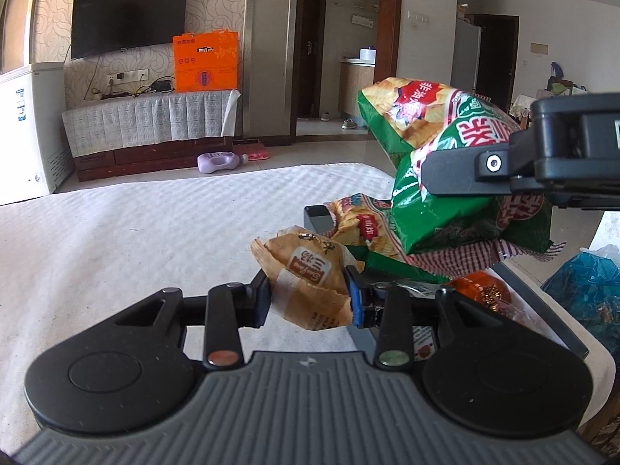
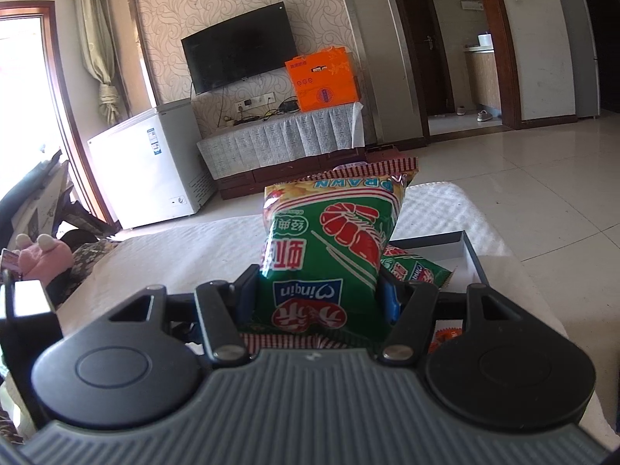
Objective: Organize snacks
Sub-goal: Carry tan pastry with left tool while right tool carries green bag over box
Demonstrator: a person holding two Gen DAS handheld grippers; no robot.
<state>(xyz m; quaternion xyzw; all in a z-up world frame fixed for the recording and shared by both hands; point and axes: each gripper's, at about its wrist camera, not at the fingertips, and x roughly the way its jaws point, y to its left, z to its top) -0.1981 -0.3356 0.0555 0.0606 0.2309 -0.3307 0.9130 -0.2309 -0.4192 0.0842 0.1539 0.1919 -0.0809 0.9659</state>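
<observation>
**A:** Fingers (image 1: 263, 302) first: the left gripper (image 1: 310, 302) pinches a small tan crinkled plastic pastry packet (image 1: 310, 275) by its two sides, so the packet hangs clear and could be set down flat.

**B:** And the right gripper (image 2: 316, 294)?

**A:** It is clamped across the lower half of a green puffed foil bag of prawn crackers (image 2: 329, 248), with the bag standing up out of the grip. I judge the wide hold suits the air-filled bag, which would slip from a corner pinch.

**B:** Where are they, taking the shallow dark-rimmed box (image 2: 471, 248) as the mark?

**A:** The prawn bag is lifted above the box's near end; the pastry packet is held just off the box's left edge, over the white textured table (image 1: 135, 232). More green snack bags (image 1: 372, 232) and an orange packet (image 1: 480, 290) lie inside the box, so it looks like the collecting place.
</observation>
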